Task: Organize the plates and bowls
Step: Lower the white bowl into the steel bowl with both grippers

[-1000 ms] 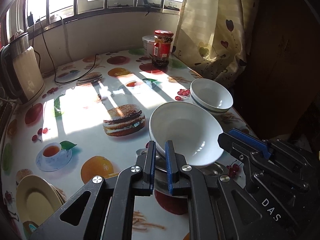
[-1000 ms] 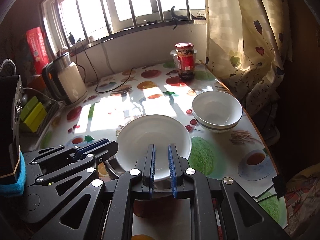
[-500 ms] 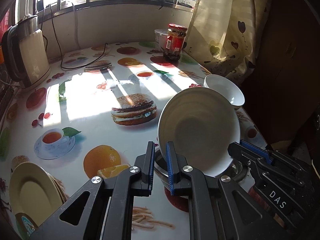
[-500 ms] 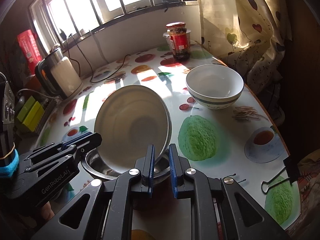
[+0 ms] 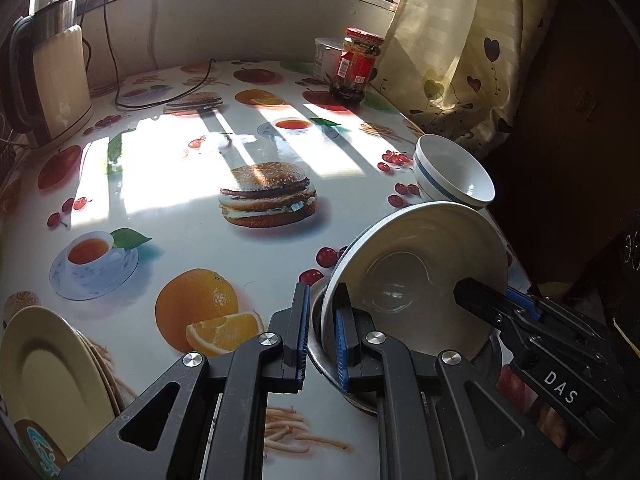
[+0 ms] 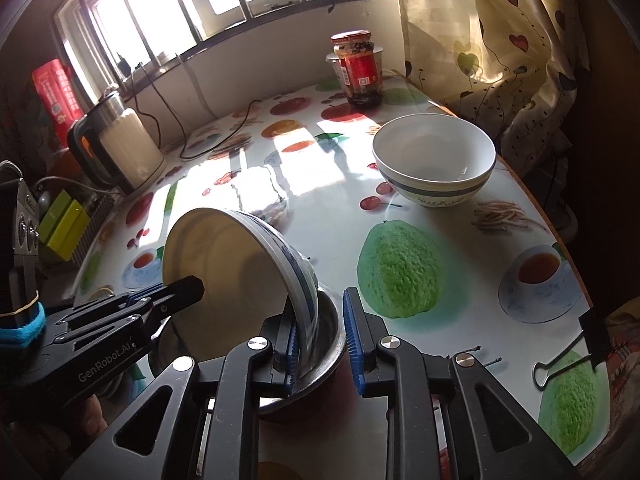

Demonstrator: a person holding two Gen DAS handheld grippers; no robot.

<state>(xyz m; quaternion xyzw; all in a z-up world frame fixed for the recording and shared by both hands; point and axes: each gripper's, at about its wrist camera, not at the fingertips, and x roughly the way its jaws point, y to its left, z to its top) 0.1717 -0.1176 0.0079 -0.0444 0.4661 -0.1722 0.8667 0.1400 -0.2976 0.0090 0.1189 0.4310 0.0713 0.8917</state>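
Table: a glossy cloth (image 5: 168,184) printed with burgers, oranges, teacups and cherries covers it; window light falls in bright bars across its middle.
Room: a barred window (image 6: 224,4) runs along the far wall, with a heart-patterned curtain (image 6: 500,40) hanging at the right.
Far edge: an electric kettle (image 5: 52,80) stands at the left with its cord trailing over the cloth; a red-lidded jar (image 5: 356,66) stands near the curtain.
Near left corner: a stack of cream plates (image 5: 48,376) lies at the table's edge.
Near right edge: a black binder clip (image 6: 576,348) lies on the cloth.
Tilted bowl: a white bowl with a blue band (image 6: 240,276) stands almost on its rim, its hollow facing the left side, its lower edge inside a steel bowl (image 6: 330,336) on the table.
Second bowl: another white banded bowl (image 6: 434,160) sits upright, well beyond the tilted one, towards the curtain.
Left gripper (image 5: 322,334): low over the near edge, its fingers slightly apart and straddling the tilted bowl's rim; whether the pads press it I cannot tell.
Right gripper (image 6: 322,336): reaching in from the opposite side, fingers spread wider, the left pad against the bowl's wall and the right one clear of it.
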